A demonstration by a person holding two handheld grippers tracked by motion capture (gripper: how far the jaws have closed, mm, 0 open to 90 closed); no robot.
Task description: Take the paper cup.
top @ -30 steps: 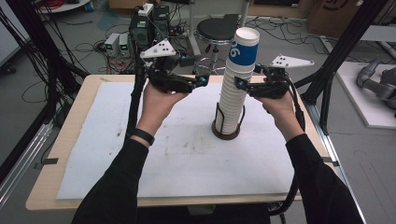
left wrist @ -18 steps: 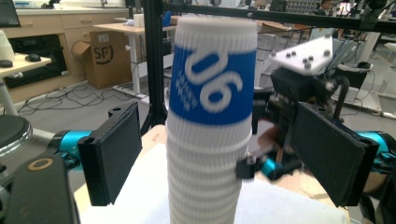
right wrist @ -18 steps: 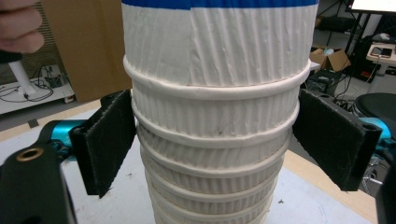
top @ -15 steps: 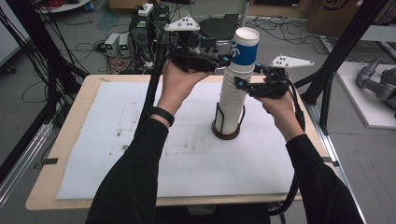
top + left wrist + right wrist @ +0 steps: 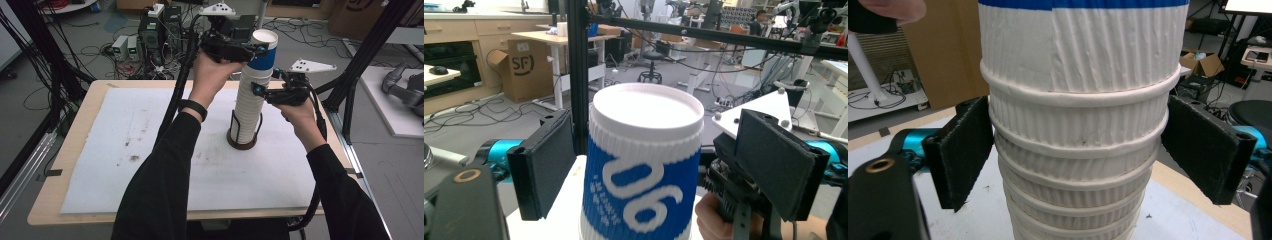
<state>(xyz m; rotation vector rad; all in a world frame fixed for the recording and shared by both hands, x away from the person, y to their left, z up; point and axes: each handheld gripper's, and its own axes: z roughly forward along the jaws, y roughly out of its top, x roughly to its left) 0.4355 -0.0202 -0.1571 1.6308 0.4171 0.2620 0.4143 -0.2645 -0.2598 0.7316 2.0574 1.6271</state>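
At the stack's top, my left tool (image 5: 659,170) brackets the light, crushable blue cup (image 5: 644,175), jaws released; right tool (image 5: 1083,155) pinches the stack (image 5: 1078,165) below.

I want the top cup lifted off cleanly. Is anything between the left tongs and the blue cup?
Nothing visible. The left tongs straddle the blue cup at the top of the cup stack, with bare gaps on both sides.

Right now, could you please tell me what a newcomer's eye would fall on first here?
A tall stack of ribbed white paper cups stands in a dark wire holder at mid-table. Its blue-sleeved top cup sits between the left tool's open jaws, while the right tool brackets the stack lower down.
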